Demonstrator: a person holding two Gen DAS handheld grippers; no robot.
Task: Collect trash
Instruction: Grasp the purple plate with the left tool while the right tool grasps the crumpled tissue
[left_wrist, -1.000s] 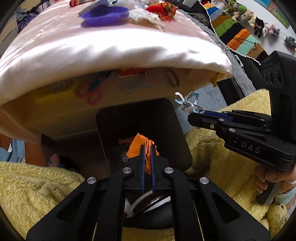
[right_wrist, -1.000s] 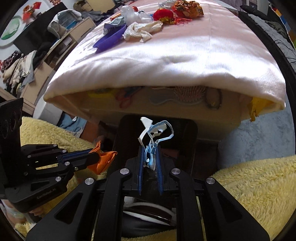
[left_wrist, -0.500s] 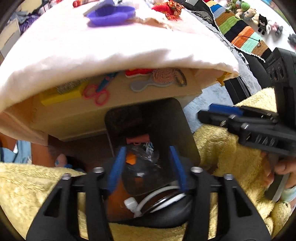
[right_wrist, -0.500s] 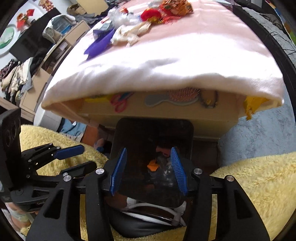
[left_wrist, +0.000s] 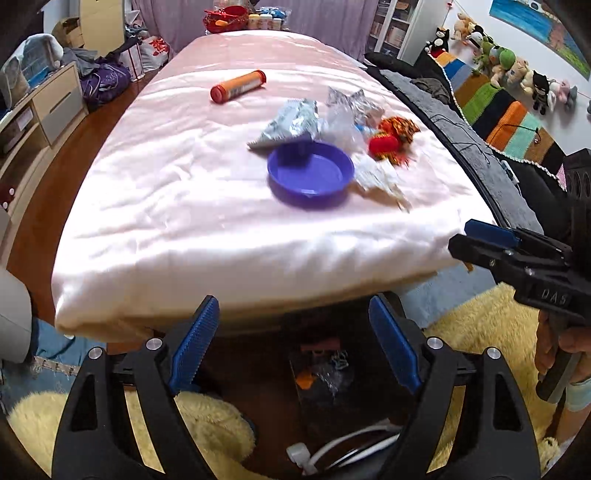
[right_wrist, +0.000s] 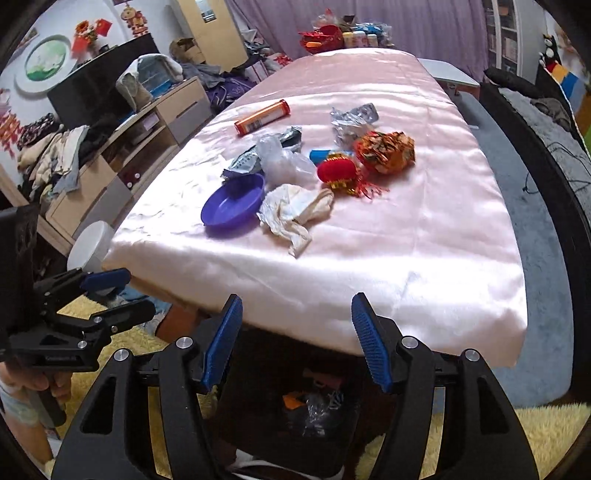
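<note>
My left gripper (left_wrist: 293, 343) and right gripper (right_wrist: 295, 339) are both open and empty, held above a black bin (right_wrist: 314, 406) on the floor in front of a table with a pink cloth (right_wrist: 406, 240). The bin holds an orange scrap (left_wrist: 304, 378) and clear wrappers (right_wrist: 317, 408). On the cloth lie a crumpled white tissue (right_wrist: 295, 214), a purple bowl (right_wrist: 234, 205), a clear plastic bag (right_wrist: 280, 162), silver foil wrappers (right_wrist: 352, 118), an orange tube (right_wrist: 262, 118), a red lantern ornament (right_wrist: 338, 173) and a crumpled orange wrapper (right_wrist: 386, 151).
A yellow fluffy rug (left_wrist: 480, 332) lies around the bin. A wooden drawer unit (right_wrist: 147, 129) with piled clothes stands left of the table. A dark sofa (left_wrist: 461, 110) with a striped blanket and soft toys runs along the right. A white lidded bin (right_wrist: 90, 243) stands at the table's left corner.
Both grippers opened and dropped the orange scrap and blue-white scrap into the bin. Both have since risen, bringing the table top into view.
</note>
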